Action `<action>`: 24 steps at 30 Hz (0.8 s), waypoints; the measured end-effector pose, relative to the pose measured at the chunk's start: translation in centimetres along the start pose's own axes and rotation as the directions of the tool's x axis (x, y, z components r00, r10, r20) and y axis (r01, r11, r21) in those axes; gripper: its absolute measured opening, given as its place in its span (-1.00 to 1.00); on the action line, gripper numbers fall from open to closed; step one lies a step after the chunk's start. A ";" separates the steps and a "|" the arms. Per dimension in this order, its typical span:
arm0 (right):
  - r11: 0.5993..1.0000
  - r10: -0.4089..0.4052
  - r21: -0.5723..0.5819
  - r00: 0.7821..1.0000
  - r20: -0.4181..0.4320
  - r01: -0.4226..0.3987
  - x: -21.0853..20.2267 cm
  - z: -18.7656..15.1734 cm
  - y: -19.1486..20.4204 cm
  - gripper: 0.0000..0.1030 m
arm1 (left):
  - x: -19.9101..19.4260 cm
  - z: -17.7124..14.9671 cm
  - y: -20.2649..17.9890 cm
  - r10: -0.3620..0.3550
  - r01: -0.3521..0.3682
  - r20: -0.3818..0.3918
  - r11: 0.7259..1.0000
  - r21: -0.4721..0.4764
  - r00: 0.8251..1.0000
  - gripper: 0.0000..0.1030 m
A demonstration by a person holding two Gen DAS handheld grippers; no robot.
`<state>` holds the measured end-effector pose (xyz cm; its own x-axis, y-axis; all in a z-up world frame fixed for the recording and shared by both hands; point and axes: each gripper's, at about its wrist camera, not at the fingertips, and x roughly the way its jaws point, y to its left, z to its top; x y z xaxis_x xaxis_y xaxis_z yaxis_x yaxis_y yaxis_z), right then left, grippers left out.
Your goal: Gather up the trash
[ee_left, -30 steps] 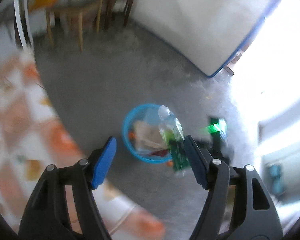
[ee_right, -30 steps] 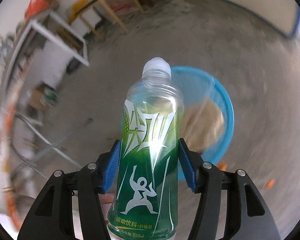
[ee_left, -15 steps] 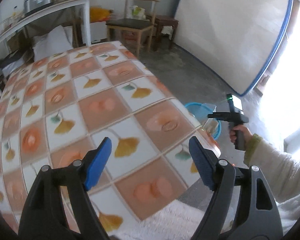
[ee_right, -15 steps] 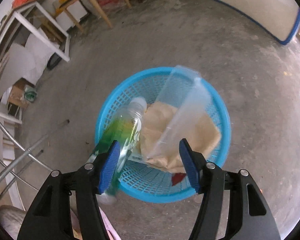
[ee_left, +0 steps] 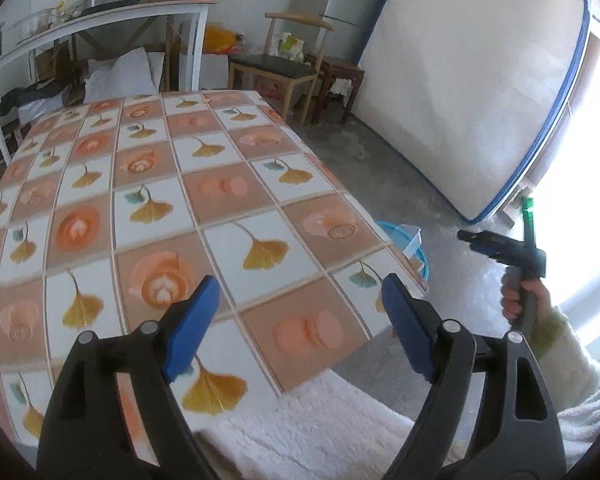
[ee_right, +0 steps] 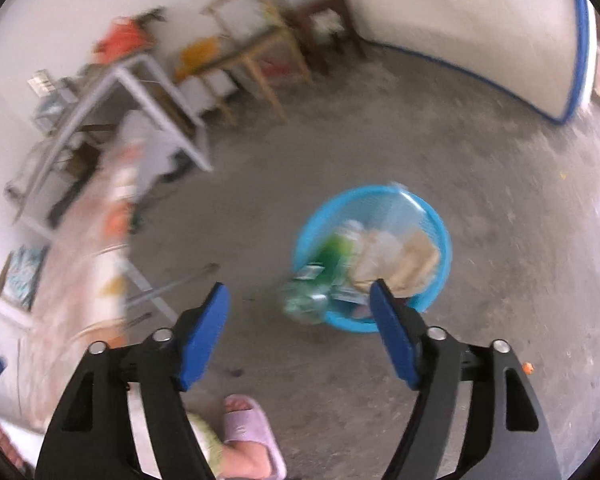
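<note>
On our left, the left gripper [ee_left: 296,320] hangs over the table [ee_left: 228,184], whose patterned cloth shows nothing to collect in this view. Its jaws have just been opening and stand wide with nothing between them.

Moving right, the blue basket [ee_right: 440,236] sits on the concrete floor [ee_right: 520,320] past the table's far corner, nearer our right hand [ee_left: 520,296] than our left. The green bottle [ee_right: 324,272] lies tilted over the basket's near rim, neck toward the middle and base hanging outside, beside the brown paper [ee_right: 412,260].

The right gripper [ee_right: 300,334] is above and just short of the basket. Its jaws have also just been opening and grasp nothing; the bottle is released.

We judge any further trash must be sought from the table side, and the left gripper is the nearer tool there.
</note>
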<state>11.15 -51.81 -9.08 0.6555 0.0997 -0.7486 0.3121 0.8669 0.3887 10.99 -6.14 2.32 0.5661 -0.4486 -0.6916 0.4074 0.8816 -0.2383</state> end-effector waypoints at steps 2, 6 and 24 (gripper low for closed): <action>0.998 0.035 -0.060 0.999 0.038 -0.033 -2.7 -1.3 3.3 0.57 | -0.3 -0.8 0.0 0.007 -0.007 0.011 1.000 -0.015 1.000 0.54; 0.980 0.107 -0.177 0.993 0.057 -0.095 -5.8 -3.5 9.0 0.76 | -1.9 -2.0 0.0 0.005 -0.002 0.057 0.998 -0.060 0.998 0.68; 0.845 0.231 -0.515 0.967 0.108 -0.145 -12.1 -10.7 27.6 0.87 | -7.9 -3.3 1.6 0.239 -0.193 0.162 0.946 -0.260 0.957 0.84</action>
<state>4.55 -23.84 4.98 0.7802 0.2443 -0.5759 -0.1856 0.9695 0.1598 4.77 -0.72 5.12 0.7555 -0.2421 -0.6087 0.0898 0.9587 -0.2699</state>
